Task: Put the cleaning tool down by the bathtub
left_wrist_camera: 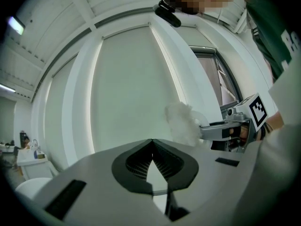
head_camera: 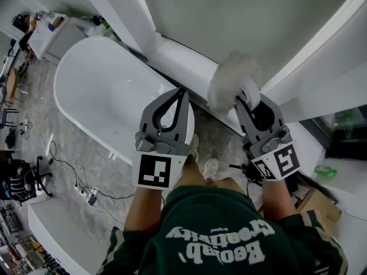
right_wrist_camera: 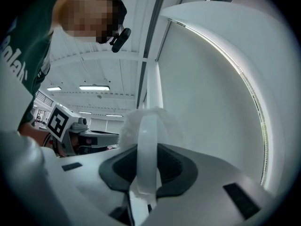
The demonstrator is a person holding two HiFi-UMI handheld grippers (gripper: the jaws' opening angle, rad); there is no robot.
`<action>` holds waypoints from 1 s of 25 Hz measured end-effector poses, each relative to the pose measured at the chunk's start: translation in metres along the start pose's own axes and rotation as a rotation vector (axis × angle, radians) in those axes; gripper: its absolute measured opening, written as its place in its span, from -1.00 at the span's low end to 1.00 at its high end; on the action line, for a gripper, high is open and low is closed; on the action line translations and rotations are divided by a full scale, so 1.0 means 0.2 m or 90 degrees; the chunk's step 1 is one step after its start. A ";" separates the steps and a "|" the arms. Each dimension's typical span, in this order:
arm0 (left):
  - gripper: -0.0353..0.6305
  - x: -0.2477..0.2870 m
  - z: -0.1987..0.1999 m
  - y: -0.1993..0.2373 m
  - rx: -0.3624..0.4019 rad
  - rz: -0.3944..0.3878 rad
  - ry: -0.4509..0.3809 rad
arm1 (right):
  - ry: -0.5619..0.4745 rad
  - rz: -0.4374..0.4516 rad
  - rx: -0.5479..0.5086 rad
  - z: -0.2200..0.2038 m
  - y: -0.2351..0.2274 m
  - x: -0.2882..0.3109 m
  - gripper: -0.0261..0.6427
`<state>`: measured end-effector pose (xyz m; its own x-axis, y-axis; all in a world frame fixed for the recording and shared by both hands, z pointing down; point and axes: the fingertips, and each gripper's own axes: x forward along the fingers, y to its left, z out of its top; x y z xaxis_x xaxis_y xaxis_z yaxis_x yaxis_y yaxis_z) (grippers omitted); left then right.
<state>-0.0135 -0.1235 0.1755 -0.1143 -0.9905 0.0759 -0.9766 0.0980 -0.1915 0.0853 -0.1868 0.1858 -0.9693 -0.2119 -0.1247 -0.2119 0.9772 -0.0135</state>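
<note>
The cleaning tool is a fluffy white duster head (head_camera: 230, 80) on a white plastic handle (right_wrist_camera: 146, 154). My right gripper (head_camera: 248, 95) is shut on that handle, and the fluffy head sticks out past its tips toward the white wall ledge. The right gripper view shows the handle (right_wrist_camera: 146, 154) clamped upright between the dark pads, with the fluff (right_wrist_camera: 153, 121) beyond. My left gripper (head_camera: 182, 93) hangs beside it over the near rim of the white bathtub (head_camera: 103, 87), shut with nothing in it; its tips meet in the left gripper view (left_wrist_camera: 151, 141). From there the duster (left_wrist_camera: 181, 122) appears to the right.
A white ledge (head_camera: 183, 56) runs behind the tub under the wall. Cables and a power strip (head_camera: 90, 198) lie on the marble floor to the left. A cardboard box (head_camera: 319, 206) and a green bottle (head_camera: 324, 170) sit at the right. The person's shoes (head_camera: 211, 167) stand between the grippers.
</note>
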 end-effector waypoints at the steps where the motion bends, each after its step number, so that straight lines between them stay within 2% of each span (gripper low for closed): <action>1: -0.87 0.01 -0.01 0.02 -0.001 0.000 0.002 | 0.003 0.001 -0.002 -0.01 0.00 0.02 -0.64; 4: -0.87 0.06 -0.06 0.08 -0.005 -0.002 0.016 | 0.009 0.003 -0.006 -0.02 -0.01 0.09 -0.64; 12: -0.87 0.20 -0.10 0.31 -0.032 0.002 0.012 | 0.029 -0.003 -0.018 -0.04 -0.07 0.33 -0.64; 21: -0.87 0.38 -0.28 0.46 -0.035 0.004 0.025 | 0.079 -0.001 0.003 -0.26 -0.20 0.54 -0.64; 25: -0.87 0.44 -0.39 0.54 0.019 0.006 0.040 | 0.095 0.015 0.013 -0.38 -0.21 0.67 -0.64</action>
<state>-0.1422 -0.1933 0.2371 -0.1361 -0.9816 0.1342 -0.9696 0.1041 -0.2216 -0.0457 -0.2577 0.2452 -0.9820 -0.1872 0.0234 -0.1879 0.9816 -0.0330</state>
